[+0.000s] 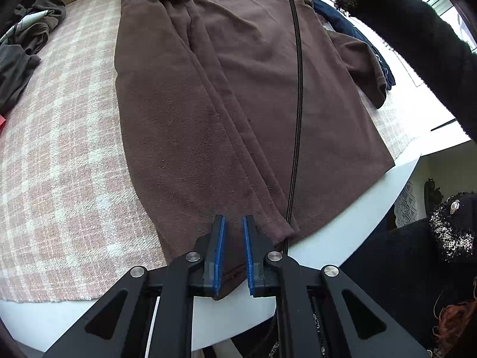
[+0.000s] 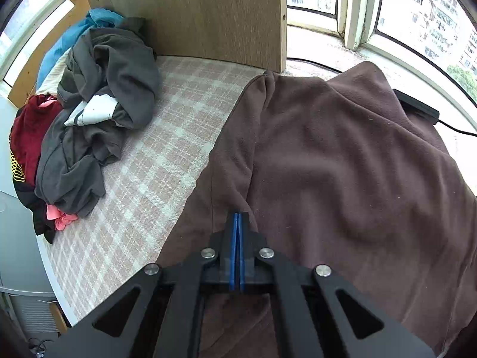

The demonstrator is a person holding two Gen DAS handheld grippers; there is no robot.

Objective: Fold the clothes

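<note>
Now | left hand-held gripper (image 1: pixel 233 223) narrowly parted | right (image 2: pixel 237 217) closed, perhaps pinching brown top (image 1: pixel 253 89)

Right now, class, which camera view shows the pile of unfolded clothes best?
The right wrist view: the pile of unfolded clothes sits whole on the checked cloth, grey, red and blue pieces distinct. The left wrist view catches only its grey edge.

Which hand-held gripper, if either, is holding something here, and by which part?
The right hand-held gripper is shut on a fold of the brown fleece garment near its shoulder. The left hand-held gripper is open over the hem, holding nothing.
</note>
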